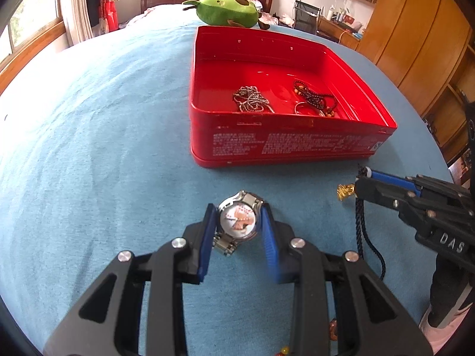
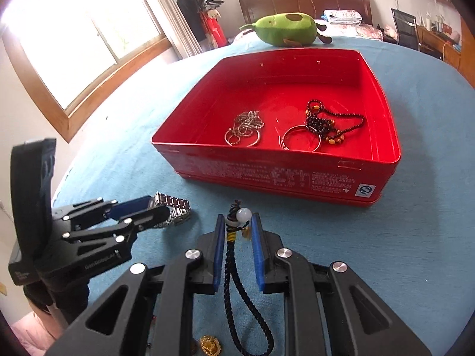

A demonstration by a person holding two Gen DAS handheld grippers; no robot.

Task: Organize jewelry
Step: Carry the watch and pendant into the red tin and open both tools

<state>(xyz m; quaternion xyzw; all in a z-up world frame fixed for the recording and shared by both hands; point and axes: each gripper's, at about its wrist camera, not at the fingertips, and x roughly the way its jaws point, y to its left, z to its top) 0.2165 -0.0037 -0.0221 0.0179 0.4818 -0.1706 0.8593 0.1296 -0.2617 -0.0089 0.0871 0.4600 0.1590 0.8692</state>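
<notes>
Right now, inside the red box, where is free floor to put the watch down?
Inside the red box, the far half behind the silver chain and the dark bead necklace is bare, as is the left corner. The near side is crowded with rings. The watch sits between the left gripper fingers.

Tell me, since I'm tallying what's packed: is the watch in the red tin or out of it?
Out. The watch lies on the blue cloth before the red tin, between the left gripper's fingers.

red tin (image 1: 285, 145) with white print; blue terry cloth (image 1: 104, 148); silver watch (image 1: 239, 222); dark braided cord (image 2: 230, 264), yellow-wrapped; green plush (image 2: 286, 29).
</notes>
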